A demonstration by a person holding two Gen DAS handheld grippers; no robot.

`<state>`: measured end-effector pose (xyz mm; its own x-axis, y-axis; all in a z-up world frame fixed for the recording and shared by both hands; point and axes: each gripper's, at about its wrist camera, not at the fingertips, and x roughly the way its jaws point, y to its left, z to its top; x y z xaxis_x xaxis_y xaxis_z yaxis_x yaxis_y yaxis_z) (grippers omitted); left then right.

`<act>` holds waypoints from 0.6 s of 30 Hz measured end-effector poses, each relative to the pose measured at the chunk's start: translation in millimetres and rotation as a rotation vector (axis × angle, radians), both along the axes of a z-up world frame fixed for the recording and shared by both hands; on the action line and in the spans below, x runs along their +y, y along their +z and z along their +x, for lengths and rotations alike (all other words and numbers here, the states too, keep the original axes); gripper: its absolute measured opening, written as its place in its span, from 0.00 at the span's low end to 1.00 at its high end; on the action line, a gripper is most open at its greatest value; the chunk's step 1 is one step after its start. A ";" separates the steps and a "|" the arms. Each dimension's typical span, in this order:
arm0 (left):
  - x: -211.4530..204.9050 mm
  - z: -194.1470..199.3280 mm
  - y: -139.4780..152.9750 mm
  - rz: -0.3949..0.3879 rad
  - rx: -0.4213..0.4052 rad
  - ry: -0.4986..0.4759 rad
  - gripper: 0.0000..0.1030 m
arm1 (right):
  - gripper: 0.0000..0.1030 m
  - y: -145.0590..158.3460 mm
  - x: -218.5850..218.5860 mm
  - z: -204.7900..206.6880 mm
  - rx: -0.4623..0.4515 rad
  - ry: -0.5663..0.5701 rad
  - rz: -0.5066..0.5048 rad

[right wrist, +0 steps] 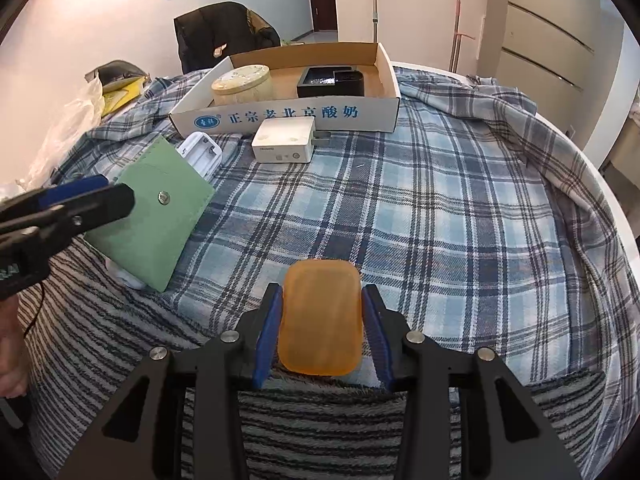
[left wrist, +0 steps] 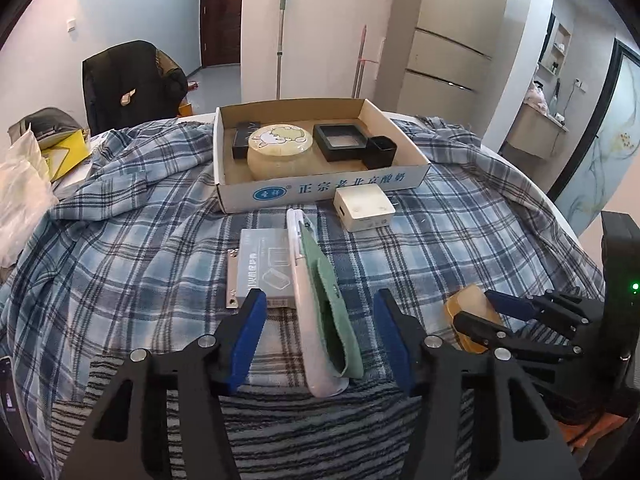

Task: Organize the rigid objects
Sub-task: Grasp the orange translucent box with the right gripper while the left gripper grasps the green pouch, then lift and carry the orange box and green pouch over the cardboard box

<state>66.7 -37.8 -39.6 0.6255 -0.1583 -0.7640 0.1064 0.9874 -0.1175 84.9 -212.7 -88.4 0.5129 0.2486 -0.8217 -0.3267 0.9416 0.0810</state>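
My left gripper (left wrist: 320, 300) is open, its blue pads on either side of a green snap pouch (left wrist: 332, 312) that leans on a long white device (left wrist: 304, 300); neither pad touches them. A silver flat pack (left wrist: 260, 272) lies just left of them. My right gripper (right wrist: 322, 292) is shut on an orange translucent block (right wrist: 320, 320) low over the plaid cloth. The right wrist view shows the left gripper (right wrist: 112, 194) at the pouch (right wrist: 160, 216). A white adapter (left wrist: 364, 208) sits in front of the cardboard tray (left wrist: 320, 192), which holds a round cream tin (left wrist: 278, 152) and black boxes (left wrist: 340, 142).
A chair draped with a black jacket (left wrist: 128, 84) stands behind the table on the left. Plastic bags and yellow packaging (left wrist: 24, 184) crowd the left edge. A mop (left wrist: 282, 40) leans on the far wall. The plaid cloth (right wrist: 440, 220) lies rumpled near the tray.
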 end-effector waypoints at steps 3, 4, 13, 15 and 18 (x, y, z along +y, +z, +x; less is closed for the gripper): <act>-1.7 3.2 -3.8 -0.009 0.016 -0.011 0.41 | 0.37 3.9 -2.8 -2.6 -0.021 -0.011 0.014; -2.7 4.6 -5.3 -0.006 0.021 -0.016 0.33 | 0.37 5.4 -3.9 -3.5 -0.029 -0.016 0.019; -15.4 6.5 -4.9 -0.005 0.013 -0.036 0.15 | 0.37 5.3 -20.3 3.8 -0.018 -0.087 0.025; -21.2 8.6 -6.8 0.010 0.021 -0.059 0.15 | 0.38 -0.2 -22.4 7.5 0.015 -0.089 0.029; -27.1 7.7 -8.2 0.017 0.014 -0.078 0.15 | 0.38 0.3 -19.2 5.0 0.002 -0.076 0.016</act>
<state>74.5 -64.9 -47.8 0.6009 -0.1926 -0.7758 0.1810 0.9781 -0.1026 89.9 -231.9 -88.1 0.5292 0.2217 -0.8190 -0.2537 0.9624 0.0965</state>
